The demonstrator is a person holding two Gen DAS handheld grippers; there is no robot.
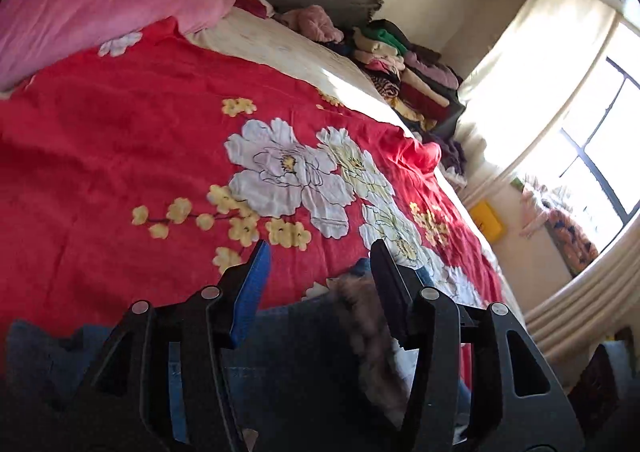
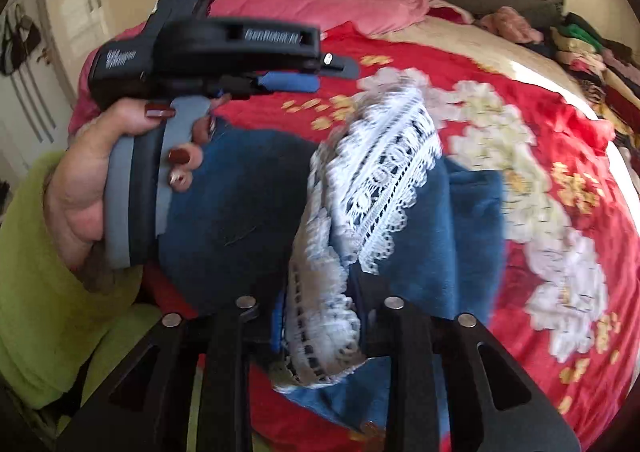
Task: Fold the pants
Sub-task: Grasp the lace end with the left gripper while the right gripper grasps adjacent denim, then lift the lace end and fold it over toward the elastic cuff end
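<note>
Blue denim pants (image 2: 248, 203) with white lace trim (image 2: 384, 175) lie on the red flowered bedspread (image 2: 500, 91). My right gripper (image 2: 320, 316) is shut on the lace-trimmed end of the pants and holds it lifted. My left gripper (image 1: 320, 248) is open, its jaws spread above the pants (image 1: 288, 356), nothing between them. It also shows in the right wrist view (image 2: 296, 79), held in a hand over the pants' far left part.
A pink blanket (image 1: 92, 3) lies at the head of the bed. A stack of folded clothes (image 1: 404, 63) sits along the far edge by the wall. A bright window (image 1: 592, 139) and a radiator (image 1: 580, 292) are to the right.
</note>
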